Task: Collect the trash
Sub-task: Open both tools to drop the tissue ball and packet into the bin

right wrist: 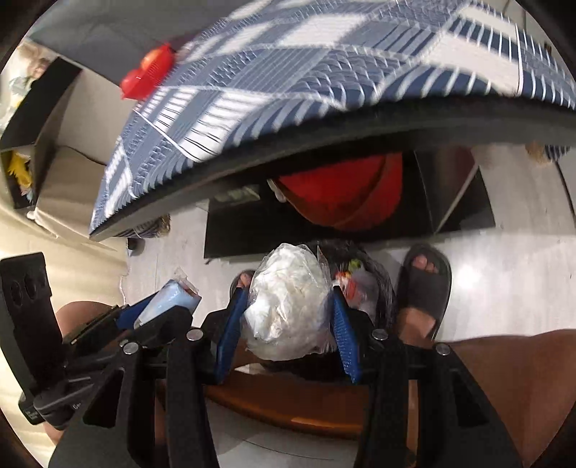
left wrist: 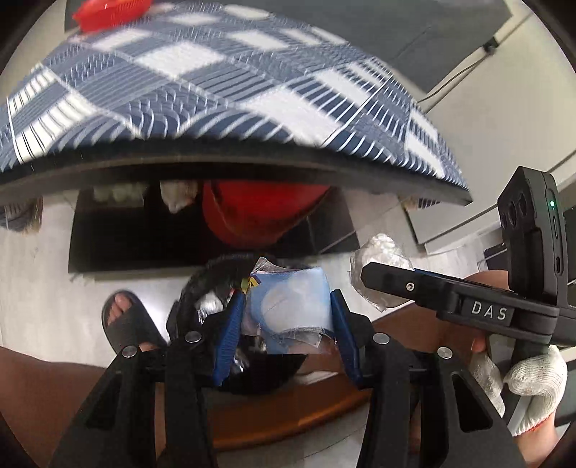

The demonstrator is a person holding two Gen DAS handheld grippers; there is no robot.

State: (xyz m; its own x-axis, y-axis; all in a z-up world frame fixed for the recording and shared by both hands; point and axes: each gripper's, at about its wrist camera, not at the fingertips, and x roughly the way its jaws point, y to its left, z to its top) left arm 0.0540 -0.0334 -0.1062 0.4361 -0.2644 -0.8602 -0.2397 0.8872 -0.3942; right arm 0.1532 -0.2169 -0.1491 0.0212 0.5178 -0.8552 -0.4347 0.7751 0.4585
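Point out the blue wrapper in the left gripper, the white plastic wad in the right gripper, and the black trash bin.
blue wrapper (left wrist: 288, 302): left wrist view, middle of its pale blue face.
white plastic wad (right wrist: 288, 306): right wrist view, centre of the crumpled bundle.
black trash bin (right wrist: 381, 284): right wrist view, its dark rim.

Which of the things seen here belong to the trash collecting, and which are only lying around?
Belong to the job:
- left gripper, shut on a light blue wrapper
- right gripper, shut on a clear bag of white waste
- black trash bin on the floor below

Just lying about:
- checked tablecloth
- red basket
- red bucket under the table
- black slipper
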